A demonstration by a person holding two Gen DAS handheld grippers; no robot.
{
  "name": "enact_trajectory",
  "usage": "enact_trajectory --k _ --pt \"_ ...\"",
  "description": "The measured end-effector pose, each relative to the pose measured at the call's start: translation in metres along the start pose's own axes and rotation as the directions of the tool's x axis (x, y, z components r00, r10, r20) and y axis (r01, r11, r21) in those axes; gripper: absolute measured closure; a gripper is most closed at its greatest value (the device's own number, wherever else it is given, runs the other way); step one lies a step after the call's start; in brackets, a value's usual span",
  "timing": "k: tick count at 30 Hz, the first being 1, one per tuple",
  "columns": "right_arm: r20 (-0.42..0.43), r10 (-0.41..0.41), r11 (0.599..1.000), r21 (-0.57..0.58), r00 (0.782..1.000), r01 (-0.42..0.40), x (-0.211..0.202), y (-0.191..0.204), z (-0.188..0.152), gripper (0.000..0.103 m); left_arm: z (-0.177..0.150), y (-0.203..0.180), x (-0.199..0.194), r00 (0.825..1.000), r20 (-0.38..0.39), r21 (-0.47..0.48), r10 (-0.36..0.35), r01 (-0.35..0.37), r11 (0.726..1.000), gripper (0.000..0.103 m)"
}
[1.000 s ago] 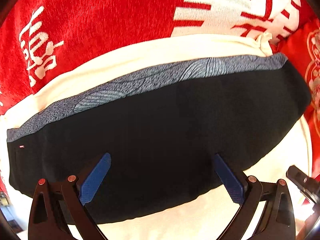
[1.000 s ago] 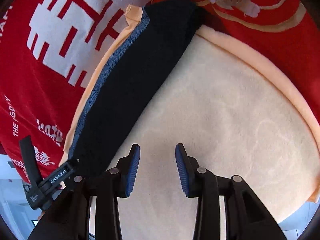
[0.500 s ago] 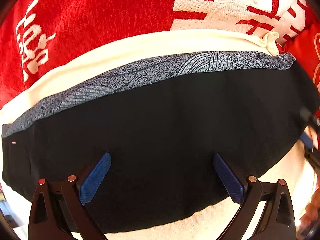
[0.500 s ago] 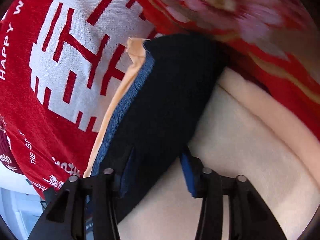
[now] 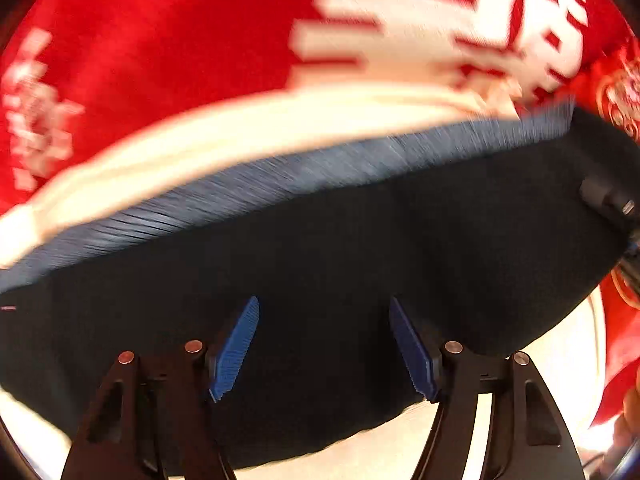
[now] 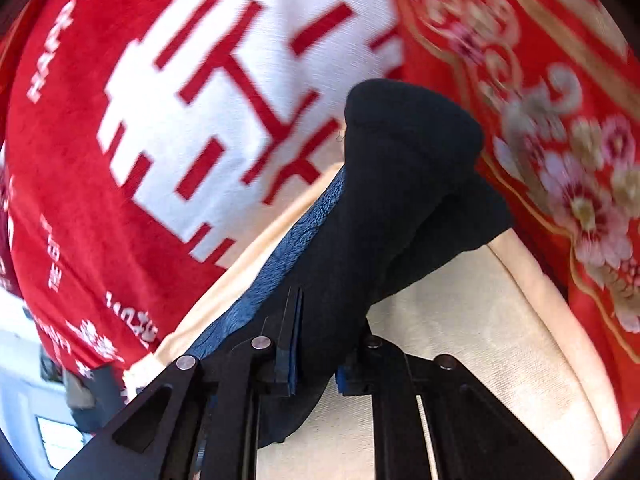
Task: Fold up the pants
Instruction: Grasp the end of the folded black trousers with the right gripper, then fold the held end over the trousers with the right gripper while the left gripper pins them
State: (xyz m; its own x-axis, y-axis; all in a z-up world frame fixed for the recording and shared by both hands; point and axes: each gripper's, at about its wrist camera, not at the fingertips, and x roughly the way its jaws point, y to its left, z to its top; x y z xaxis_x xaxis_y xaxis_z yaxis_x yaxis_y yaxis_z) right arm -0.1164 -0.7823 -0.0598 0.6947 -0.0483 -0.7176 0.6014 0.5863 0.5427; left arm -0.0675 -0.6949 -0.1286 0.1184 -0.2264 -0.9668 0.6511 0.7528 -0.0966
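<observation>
The right gripper (image 6: 316,344) is closing its jaws w/ the black pants (image 6: 400,184) between them, and the blue pads (image 6: 295,344) are pressing on a bunched fold of the dark cloth, so it's gripping the pants near their end. From the pinch the fabric is running up & away in a thick roll, its rounded end folding over itself toward the top of the right wrist view. A strip of blue-grey patterned lining (image 6: 288,256) is showing along the roll's left edge. The left gripper (image 5: 324,344) is closing too, jaws standing abt half apart, pointing steeply down over the broad middle of the pants (image 5: 320,248); black cloth is lying betw. the blue pads (image 5: 236,348), but they aren't pressing on it; whether the tips are touching the fabric I can't tell. In the left wrist view the same patterned strip (image 5: 280,184) is running along the pants' far edge, badly motion-blurred. Under the pants a cream fleece blanket (image 6: 480,340) is spreading out, showing as a pale band (image 5: 240,132) beyond the strip. Around that, a red cloth w/ big white characters (image 6: 224,92) is covering the surface, and a red floral fabric (image 6: 560,160) is lying to the right. At the far right edge of the left view a dark piece of hardware (image 5: 604,196) is poking in over the pants; what it is I can't tell.
</observation>
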Motion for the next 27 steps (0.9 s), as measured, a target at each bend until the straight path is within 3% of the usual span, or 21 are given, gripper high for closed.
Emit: enact_trajectory --k 2,5,12,14,17,20,22,23,25,27 --pt "0.006 -0.014 0.998 -0.053 1.000 0.014 -0.004 0.014 -0.002 0.089 -0.002 -0.016 0.001 0.994 0.094 0.061 0.051 -0.057 0.997 0.029" --pt "0.008 -0.022 0.992 -0.121 1.000 0.023 -0.008 0.036 -0.003 0.089 0.005 -0.011 0.000 0.997 0.078 0.008 0.000 -0.001 1.000 0.029" --pt "0.003 -0.068 0.943 -0.326 0.998 0.065 -0.017 0.106 -0.025 0.089 0.012 -0.010 -0.003 0.996 0.074 0.064 -0.051 0.046 0.997 0.027" --pt "0.004 -0.086 0.921 -0.381 0.996 0.082 -0.016 0.130 -0.037 0.089 0.013 0.002 -0.011 0.995 0.048 0.033 -0.083 0.082 0.996 0.027" --pt "0.006 -0.124 0.878 -0.465 0.992 0.113 -0.005 0.164 -0.057 0.088 0.004 0.041 -0.036 0.993 0.074 -0.035 -0.095 0.098 0.995 0.027" --pt "0.002 -0.177 0.819 -0.554 0.984 0.149 0.025 0.203 -0.092 0.085 -0.010 0.093 -0.060 0.996 0.079 -0.066 -0.049 0.054 0.996 0.026" --pt "-0.002 -0.228 0.767 -0.616 0.974 0.178 0.054 0.230 -0.123 0.083 -0.019 0.132 -0.072 0.997 0.074 -0.094 -0.009 0.016 0.995 0.013" --pt "-0.005 -0.254 0.740 -0.645 0.967 0.190 0.067 0.239 -0.138 0.081 -0.024 0.155 -0.079 0.997 0.078 -0.112 0.022 -0.014 0.994 0.012" --pt "-0.006 -0.319 0.671 -0.708 0.948 0.221 0.096 0.254 -0.174 0.076 -0.034 0.197 -0.085 0.995 0.062 -0.139 0.082 -0.073 0.988 0.012" --pt "0.021 -0.418 0.557 -0.783 0.908 0.275 0.124 0.261 -0.212 0.072 -0.042 0.228 -0.087 0.991 0.042 -0.170 0.126 -0.118 0.978 0.012"
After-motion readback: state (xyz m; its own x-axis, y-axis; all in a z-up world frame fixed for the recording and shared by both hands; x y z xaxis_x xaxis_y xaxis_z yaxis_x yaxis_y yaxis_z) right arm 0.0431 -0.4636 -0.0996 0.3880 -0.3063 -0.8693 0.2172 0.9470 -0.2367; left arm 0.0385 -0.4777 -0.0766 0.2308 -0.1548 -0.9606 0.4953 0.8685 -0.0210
